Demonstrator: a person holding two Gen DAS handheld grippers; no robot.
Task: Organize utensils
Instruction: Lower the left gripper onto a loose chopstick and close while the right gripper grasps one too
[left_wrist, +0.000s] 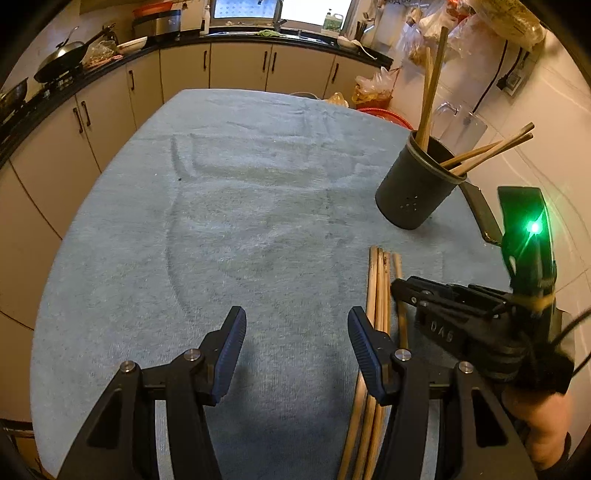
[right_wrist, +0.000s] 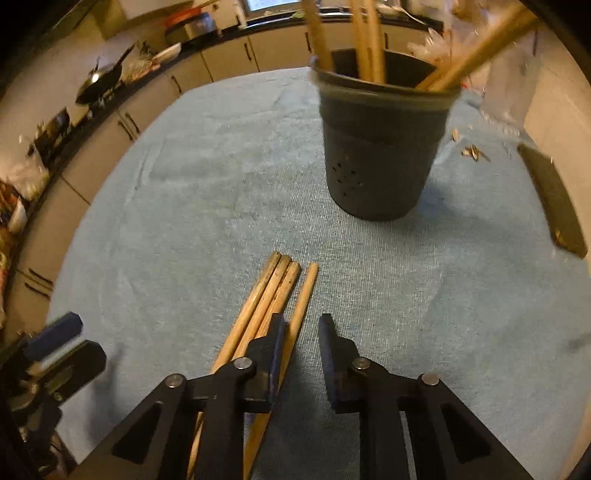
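Several wooden chopsticks (right_wrist: 275, 295) lie side by side on the blue towel (right_wrist: 184, 206); they also show in the left wrist view (left_wrist: 380, 284). A dark grey holder (right_wrist: 380, 147) stands upright behind them with several chopsticks in it, and also shows at the right of the left wrist view (left_wrist: 417, 184). My right gripper (right_wrist: 302, 332) is open, low over the towel, its left finger over the rightmost loose chopsticks. It appears from the side in the left wrist view (left_wrist: 402, 288). My left gripper (left_wrist: 295, 328) is open and empty, just left of the loose chopsticks.
A dark flat phone-like slab (right_wrist: 554, 199) lies on the towel at the right, near small scraps (right_wrist: 472, 151). Kitchen counter with a wok (left_wrist: 61, 59) and cabinets run along the back and left. A wall with plastic bags (left_wrist: 373, 88) is at the right.
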